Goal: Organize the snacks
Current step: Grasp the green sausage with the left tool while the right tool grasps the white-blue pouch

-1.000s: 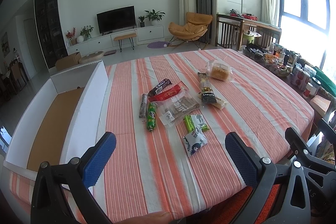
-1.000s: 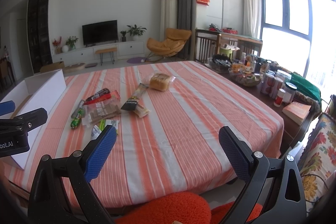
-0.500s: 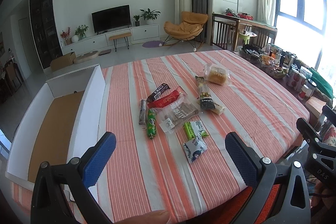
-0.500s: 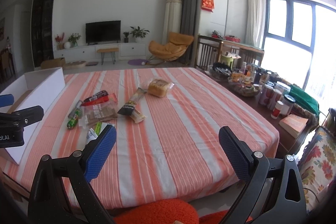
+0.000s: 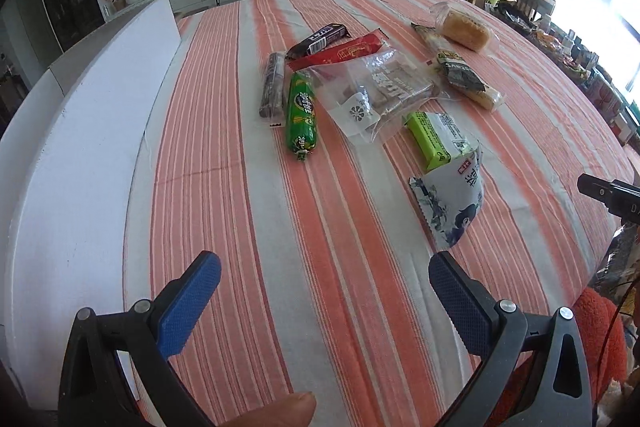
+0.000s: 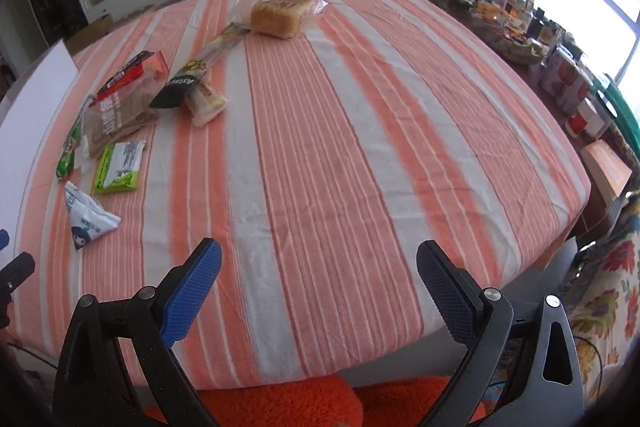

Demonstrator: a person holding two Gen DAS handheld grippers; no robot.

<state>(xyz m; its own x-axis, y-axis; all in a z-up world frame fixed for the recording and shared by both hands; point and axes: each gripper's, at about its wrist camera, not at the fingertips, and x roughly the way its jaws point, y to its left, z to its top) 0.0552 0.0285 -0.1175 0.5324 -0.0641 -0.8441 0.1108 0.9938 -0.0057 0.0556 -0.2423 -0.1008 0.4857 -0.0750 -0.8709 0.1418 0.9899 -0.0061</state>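
A round table under an orange-and-white striped cloth [image 5: 320,227] fills both views. Along its left edge stands a large white-walled cardboard box [image 5: 80,131], its flat wall just beside the snacks. At the right, a side surface crowded with jars and tins [image 6: 560,83] sits apart from the table.

The snacks lie loose in a cluster on the left-centre of the cloth. Largest is a wrapped loaf of golden bread [image 6: 280,13], farthest out. Nearer, a clear plastic bag of brown biscuits [image 5: 384,91] overlaps a red flat packet [image 5: 344,53], with a long black-and-yellow wrapped bar [image 5: 460,75] beside it. Then a green sausage stick [image 5: 301,115], a dark thin stick [image 5: 272,85], a purple-black bar [image 5: 320,37], a lime-green packet [image 5: 434,137] and – closest – a white-and-blue printed pouch [image 5: 452,203].

The left gripper [image 5: 324,299] and the right gripper [image 6: 318,285] both hover over bare cloth – jaws spread wide, holding nothing.
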